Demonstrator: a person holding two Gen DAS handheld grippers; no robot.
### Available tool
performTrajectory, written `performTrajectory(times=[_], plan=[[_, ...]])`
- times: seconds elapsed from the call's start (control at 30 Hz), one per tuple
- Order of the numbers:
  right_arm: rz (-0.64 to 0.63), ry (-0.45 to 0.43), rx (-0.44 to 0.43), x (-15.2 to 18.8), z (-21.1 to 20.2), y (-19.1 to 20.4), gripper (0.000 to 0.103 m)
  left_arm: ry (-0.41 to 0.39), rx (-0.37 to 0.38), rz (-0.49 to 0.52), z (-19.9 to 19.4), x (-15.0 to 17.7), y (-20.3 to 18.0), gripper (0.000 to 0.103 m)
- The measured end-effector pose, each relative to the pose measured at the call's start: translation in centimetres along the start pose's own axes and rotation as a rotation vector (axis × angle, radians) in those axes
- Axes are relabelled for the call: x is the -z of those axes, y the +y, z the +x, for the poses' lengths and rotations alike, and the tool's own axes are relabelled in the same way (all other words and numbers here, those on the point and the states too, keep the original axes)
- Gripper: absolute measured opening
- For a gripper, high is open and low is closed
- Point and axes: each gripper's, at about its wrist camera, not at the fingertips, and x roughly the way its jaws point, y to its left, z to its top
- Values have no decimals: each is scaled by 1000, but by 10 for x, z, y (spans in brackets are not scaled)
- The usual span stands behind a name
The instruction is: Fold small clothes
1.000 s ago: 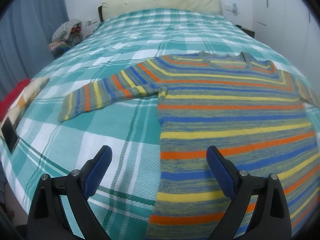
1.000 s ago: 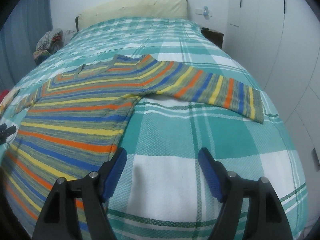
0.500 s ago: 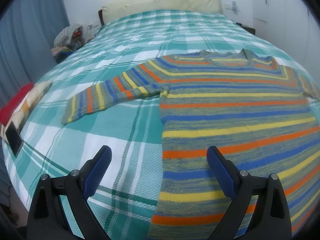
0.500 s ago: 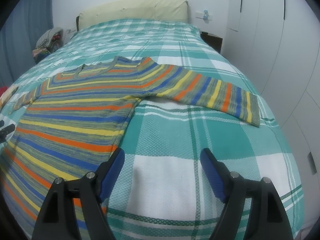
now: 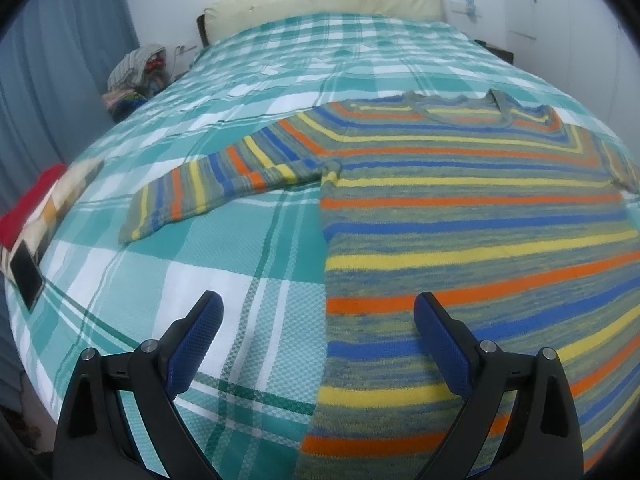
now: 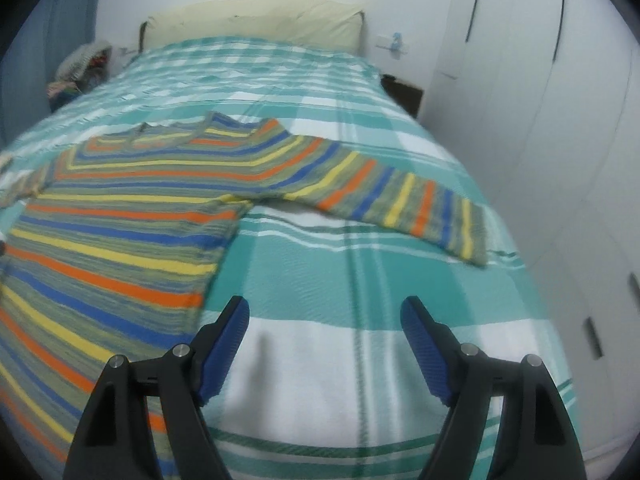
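Note:
A small knitted sweater [image 5: 460, 216] with orange, yellow and blue stripes lies flat and face up on the plaid bed, both sleeves spread sideways. My left gripper [image 5: 318, 312] hovers open over the sweater's left side edge near the hem, nothing between its blue pads. The left sleeve [image 5: 224, 176] stretches away to the left. In the right wrist view the sweater [image 6: 120, 216] fills the left half and its right sleeve [image 6: 392, 200] reaches toward the bed's right edge. My right gripper [image 6: 324, 314] stands open above bare bedspread, just right of the sweater's side edge.
The teal and white plaid bedspread [image 5: 208, 268] covers the bed. A pillow [image 5: 320, 4] lies at the head. A clothes pile [image 5: 136, 76] sits far left. A phone [image 5: 26, 276] and red cloth [image 5: 28, 208] lie at the left edge. White wardrobe doors [image 6: 560, 120] stand close on the right.
The right wrist view has tilted and swung slightly right, showing more wardrobe and blurring. The left view has shifted a little. The sweater lies unmoved and both grippers stay open.

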Motion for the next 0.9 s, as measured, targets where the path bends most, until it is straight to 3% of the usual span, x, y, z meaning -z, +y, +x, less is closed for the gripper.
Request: performTrajectory(times=[0.5, 0.9], plan=[[-31, -9, 114, -3, -4, -8, 78, 5, -13, 15, 3, 1, -5, 97], [-43, -6, 138, -2, -3, -8, 78, 7, -17, 16, 4, 2, -4, 97]])
